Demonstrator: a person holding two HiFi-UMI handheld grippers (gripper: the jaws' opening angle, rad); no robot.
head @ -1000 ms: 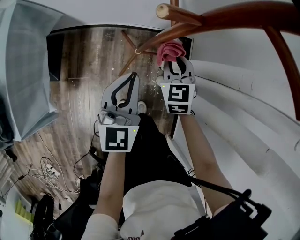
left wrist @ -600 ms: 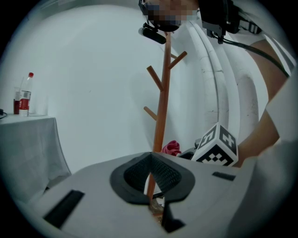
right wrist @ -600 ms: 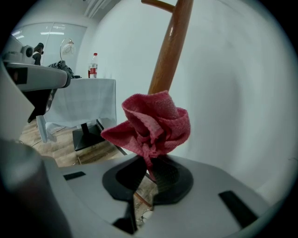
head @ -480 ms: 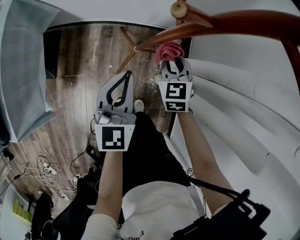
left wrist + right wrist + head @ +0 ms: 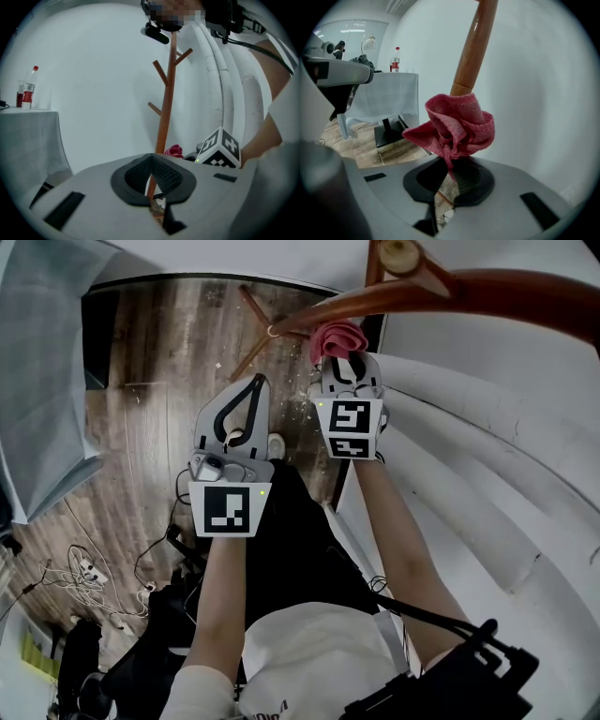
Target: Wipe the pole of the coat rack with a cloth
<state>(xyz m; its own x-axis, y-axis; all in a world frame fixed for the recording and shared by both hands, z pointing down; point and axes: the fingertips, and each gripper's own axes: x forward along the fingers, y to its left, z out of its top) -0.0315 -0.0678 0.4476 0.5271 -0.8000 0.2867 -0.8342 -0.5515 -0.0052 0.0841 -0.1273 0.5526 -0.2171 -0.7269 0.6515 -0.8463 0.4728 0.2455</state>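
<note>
The brown wooden pole of the coat rack (image 5: 394, 298) runs from the upper right down to its spread feet (image 5: 272, 331) on the wood floor. My right gripper (image 5: 349, 367) is shut on a bunched pink cloth (image 5: 337, 337), which lies against the pole low down. In the right gripper view the cloth (image 5: 459, 126) sticks up from the jaws of the right gripper (image 5: 451, 171) and covers the pole (image 5: 476, 47) behind it. My left gripper (image 5: 246, 395) hangs to the left of the pole, shut and empty. The left gripper view shows the pole (image 5: 166, 103) and cloth (image 5: 174, 151) beyond the left gripper (image 5: 152, 157).
A white-draped table (image 5: 389, 93) with a bottle (image 5: 395, 58) stands to the left. White curved pipes (image 5: 487, 427) run along the right. Cables (image 5: 80, 568) lie on the floor at lower left. The rack's pegs (image 5: 159, 72) branch off higher up. The person's legs are below.
The head view has shifted, so the rack's top sits further right. Both grippers stay shut, the right one still on the cloth against the pole; the left has edged up the picture.
</note>
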